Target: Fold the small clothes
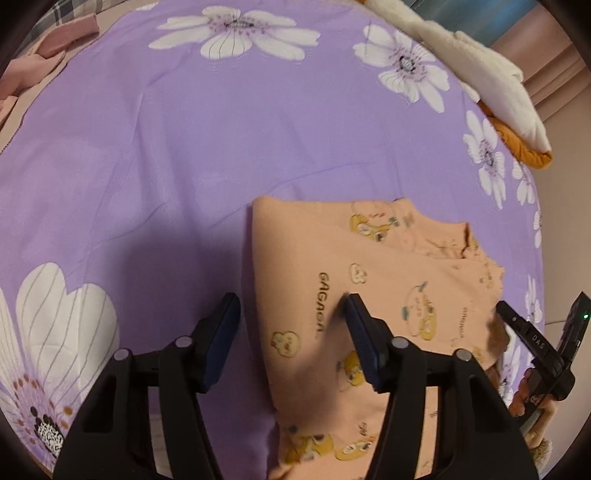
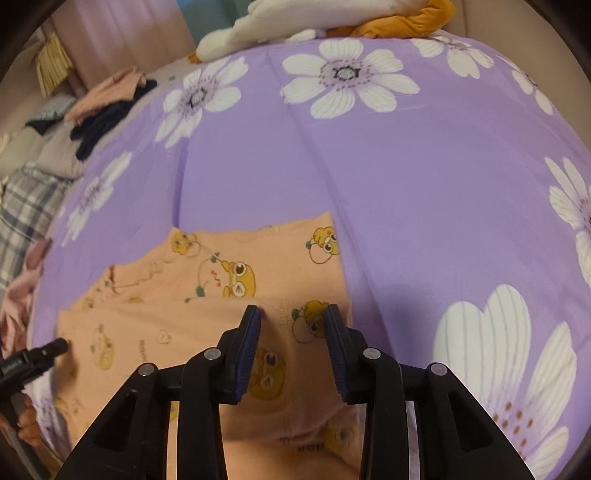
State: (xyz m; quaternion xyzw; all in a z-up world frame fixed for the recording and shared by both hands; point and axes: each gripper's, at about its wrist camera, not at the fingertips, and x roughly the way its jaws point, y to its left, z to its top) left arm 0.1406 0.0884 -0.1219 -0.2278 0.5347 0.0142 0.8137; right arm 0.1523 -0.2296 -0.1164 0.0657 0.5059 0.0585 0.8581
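Note:
A peach child's garment [image 1: 369, 266] printed with yellow cartoon animals lies folded and flat on a purple bedspread with white flowers [image 1: 166, 147]. My left gripper [image 1: 291, 301] is open and straddles the garment's left edge: one pad is over the bedspread, the other over the cloth. My right gripper [image 2: 292, 312] hangs open over the garment [image 2: 207, 295] near its right edge, with cloth below the gap and no pad pressing on it. One of the right gripper's fingers [image 1: 524, 328] shows at the garment's right side in the left wrist view.
A white and orange plush heap [image 2: 332, 18] lies at the bedspread's far edge. Pink clothes [image 1: 55, 40] sit far left in the left wrist view. A pile of dark and peach clothes [image 2: 107, 99] and plaid fabric [image 2: 26, 206] lie beyond the left edge in the right wrist view.

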